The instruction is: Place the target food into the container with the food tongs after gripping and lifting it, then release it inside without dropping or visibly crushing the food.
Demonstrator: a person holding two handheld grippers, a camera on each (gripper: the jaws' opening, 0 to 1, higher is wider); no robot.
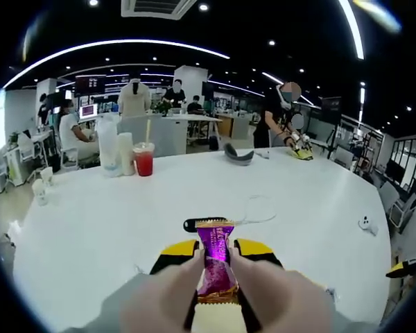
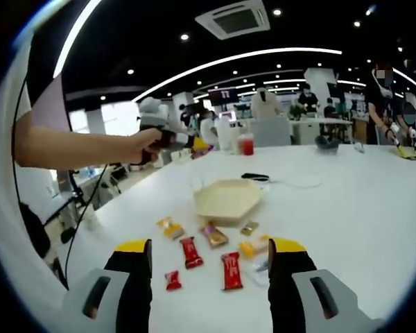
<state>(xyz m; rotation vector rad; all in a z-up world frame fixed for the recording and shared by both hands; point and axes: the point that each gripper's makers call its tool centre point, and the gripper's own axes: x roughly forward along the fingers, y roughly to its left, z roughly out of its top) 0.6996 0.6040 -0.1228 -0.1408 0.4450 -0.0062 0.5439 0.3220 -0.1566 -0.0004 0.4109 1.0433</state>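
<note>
The left claw [image 1: 216, 272] is clamped on a purple foil-wrapped candy [image 1: 217, 262], held upright between its jaws, long axis running straight ahead along them, crimped gold end pointing away over the white round table [image 1: 111, 222]. The right claw [image 2: 209, 267] stands wide apart, holding nothing. Ahead of it sits a beige hexagonal paper tray [image 2: 229, 200]; between its jaws lie red wrapped snacks [image 2: 231, 270] and yellow ones [image 2: 170, 227], all loose on the tabletop.

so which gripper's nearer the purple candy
Left. The left gripper is clamped on the purple candy; the right gripper stands open over the wrapped snacks.
</note>
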